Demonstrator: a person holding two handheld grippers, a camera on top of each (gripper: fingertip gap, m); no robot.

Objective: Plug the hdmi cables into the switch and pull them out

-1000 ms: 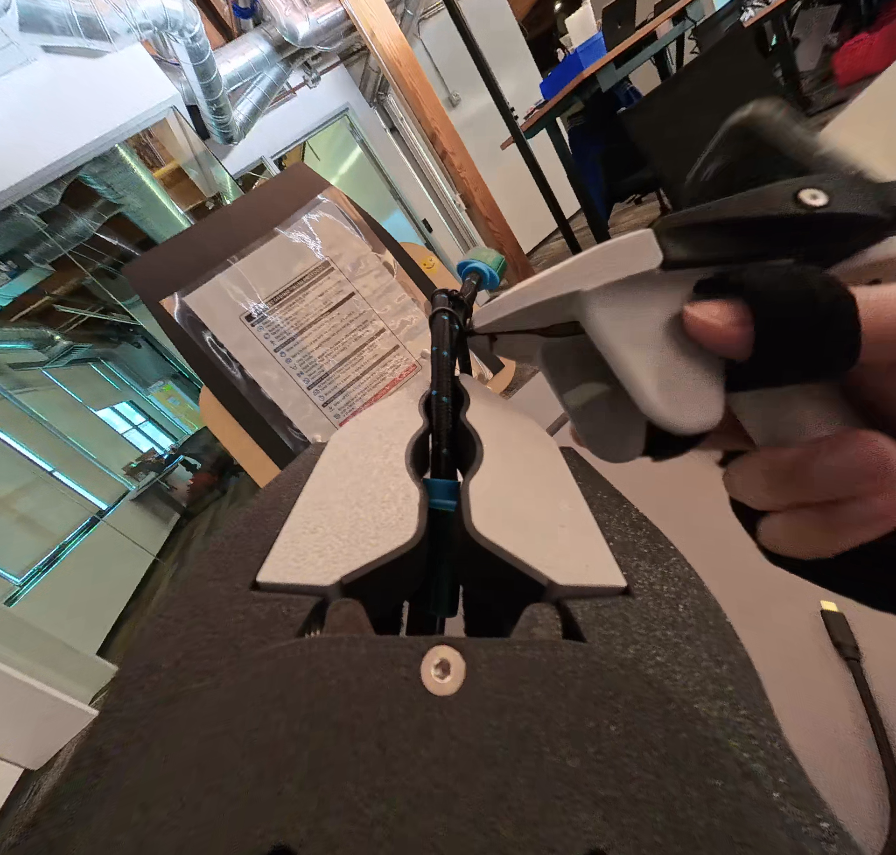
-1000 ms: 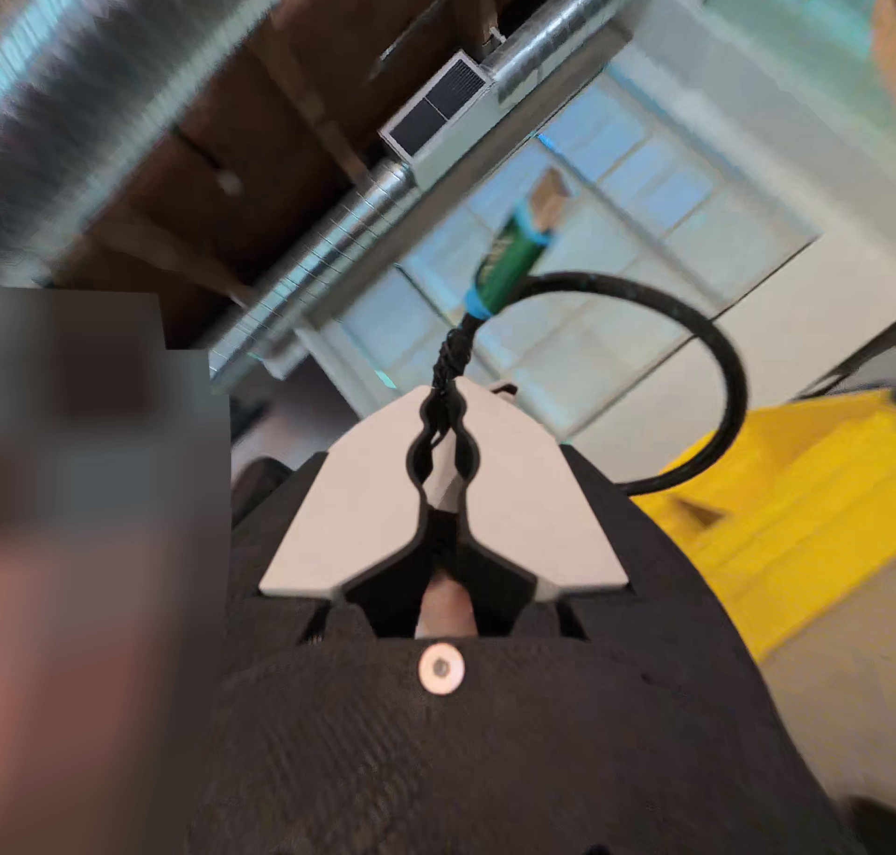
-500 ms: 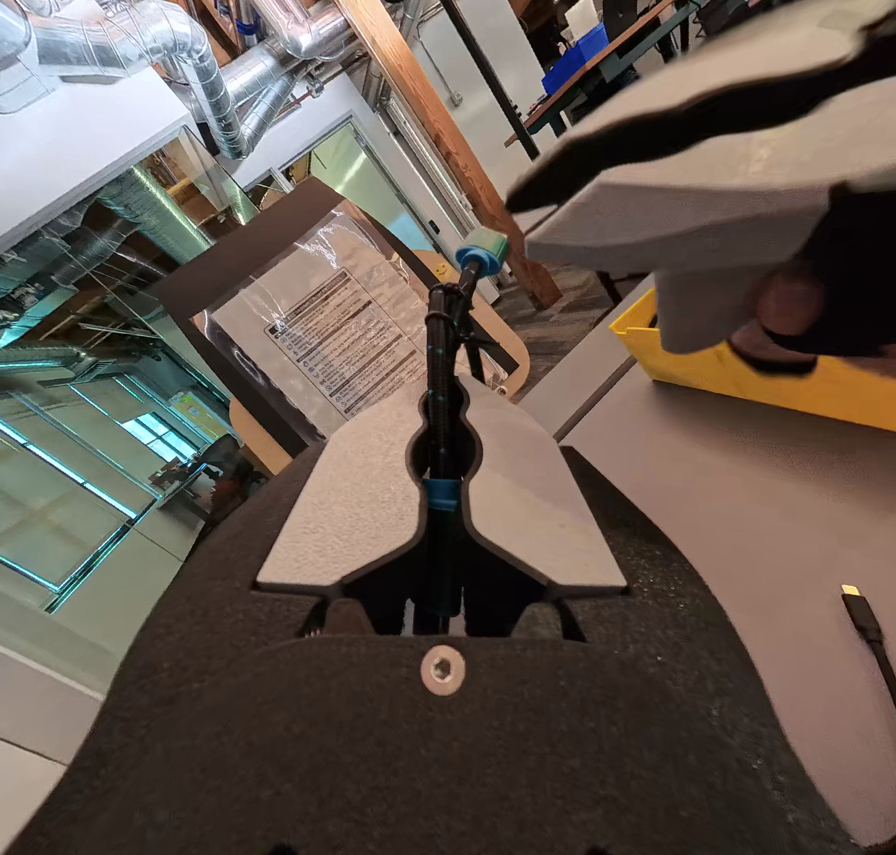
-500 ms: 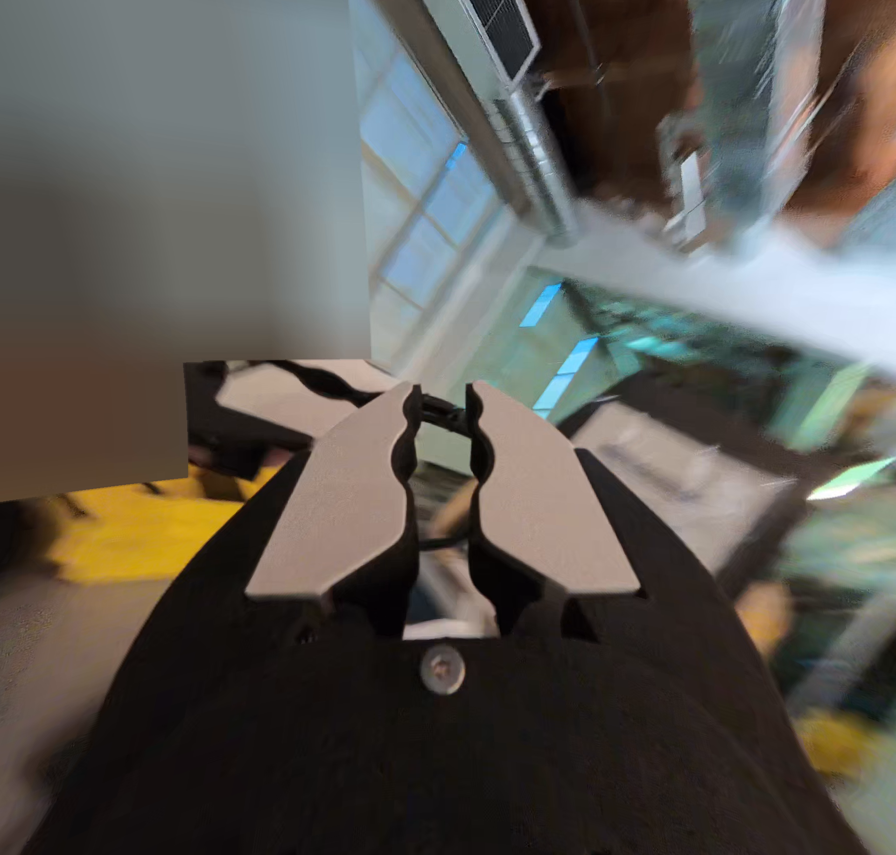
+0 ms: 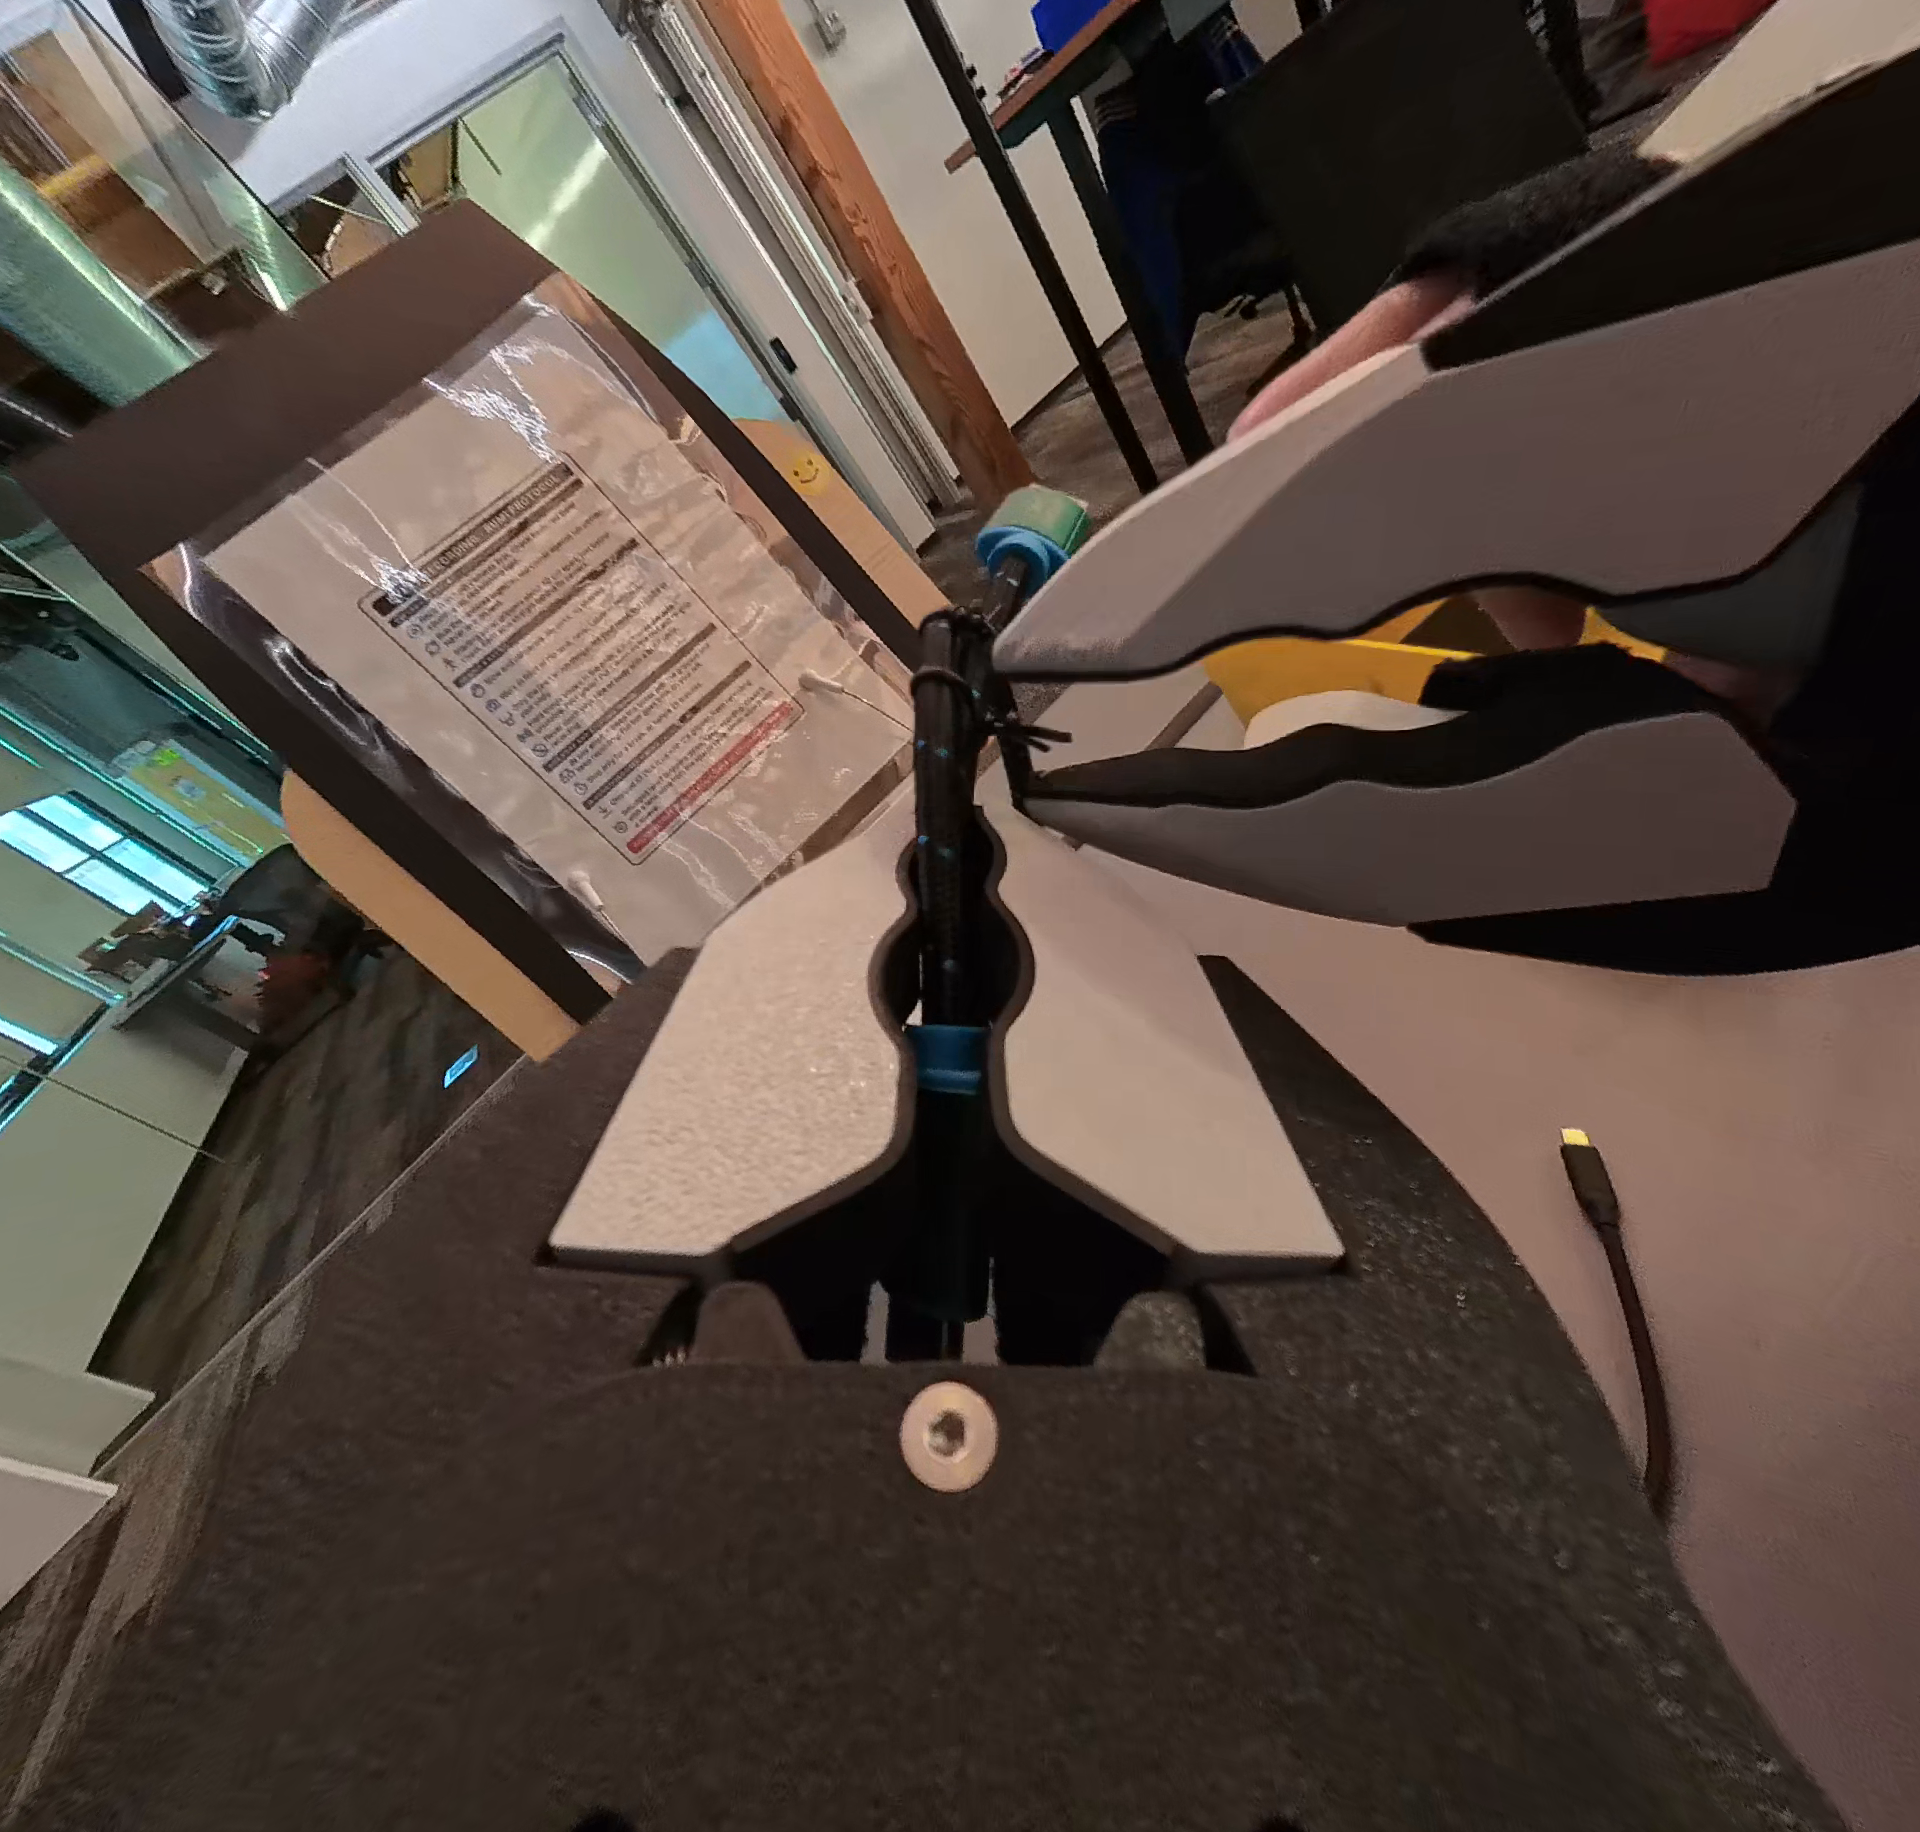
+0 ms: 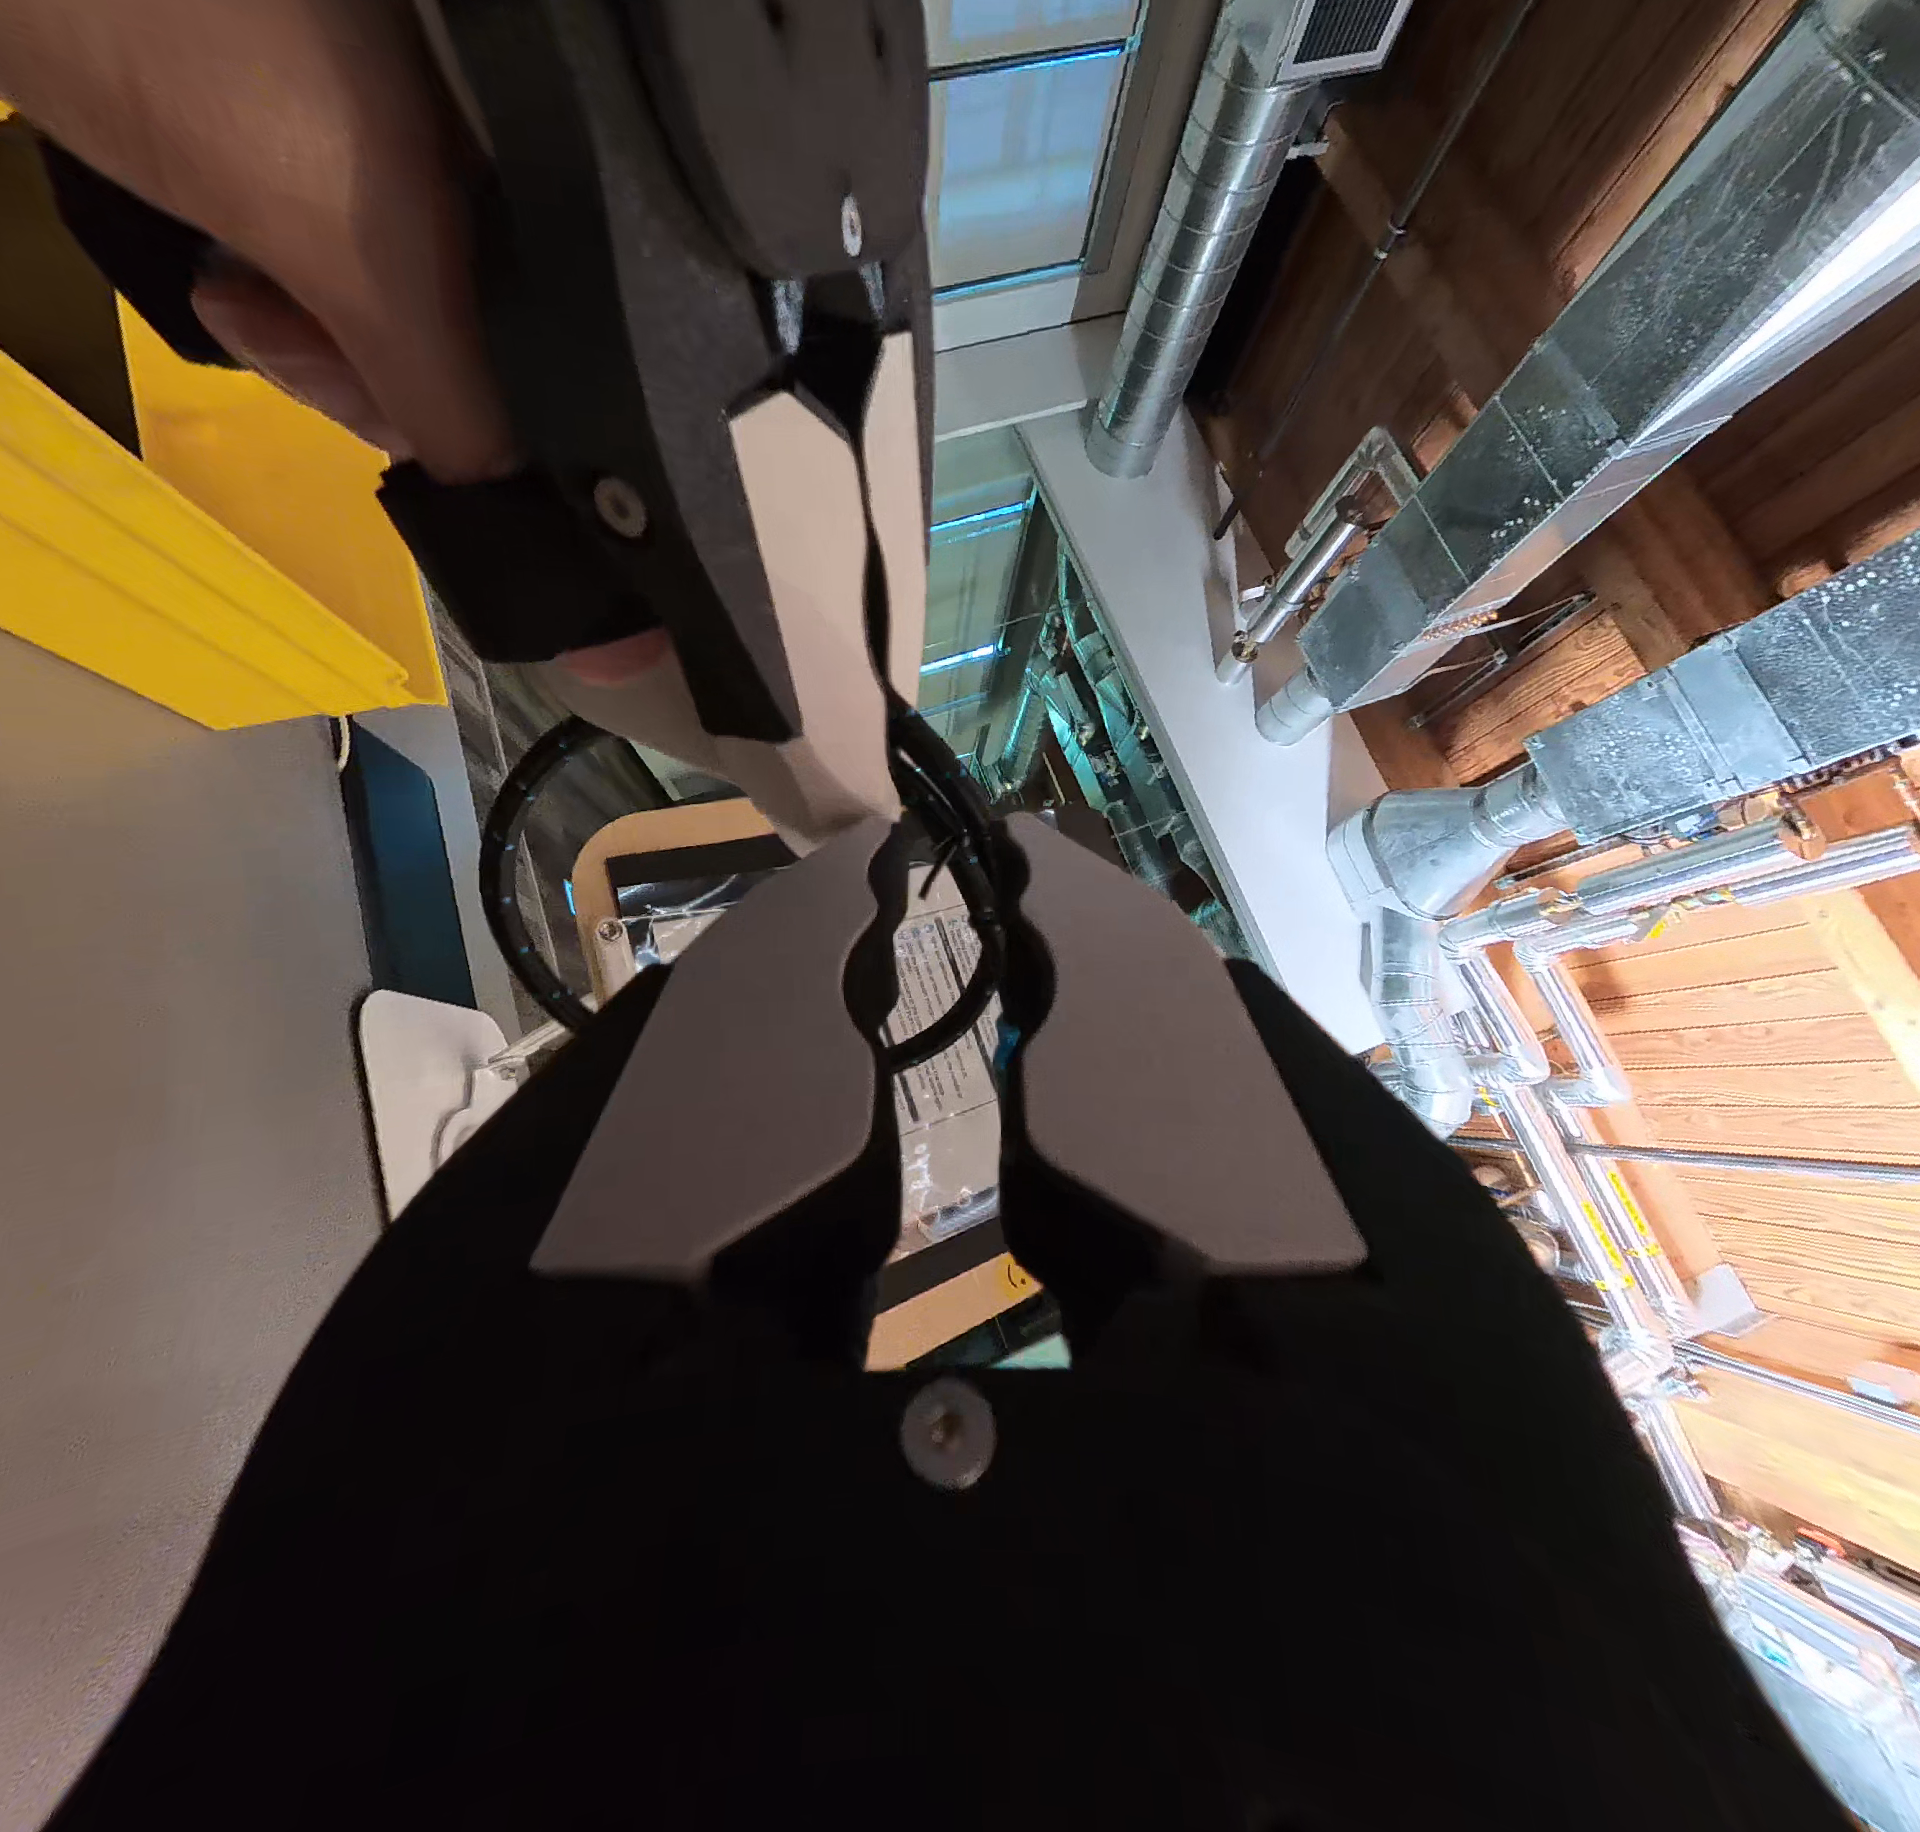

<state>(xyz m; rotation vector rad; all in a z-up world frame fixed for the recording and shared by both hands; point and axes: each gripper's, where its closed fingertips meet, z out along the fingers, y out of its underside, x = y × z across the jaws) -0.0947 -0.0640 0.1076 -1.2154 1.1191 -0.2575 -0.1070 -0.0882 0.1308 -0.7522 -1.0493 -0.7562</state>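
My left gripper is shut on a bundled black braided HDMI cable and holds it upright. The blue strain relief sits between the fingers, and a teal connector sticks out above. My right gripper comes in from the right, open, with its tips on either side of the bundle's cable tie just above the left fingertips. In the right wrist view my right gripper is open around the coiled cable, and the left gripper reaches in from the top left. No switch is in view.
A second black cable with a gold tip lies on the grey table at the right. A yellow bin stands behind the grippers. A dark board with a plastic-sleeved sheet stands at the table's far side.
My right gripper let go of the cable bundle, swung up and away, then came back open to the bundle above the left fingertips. The left gripper kept its hold.
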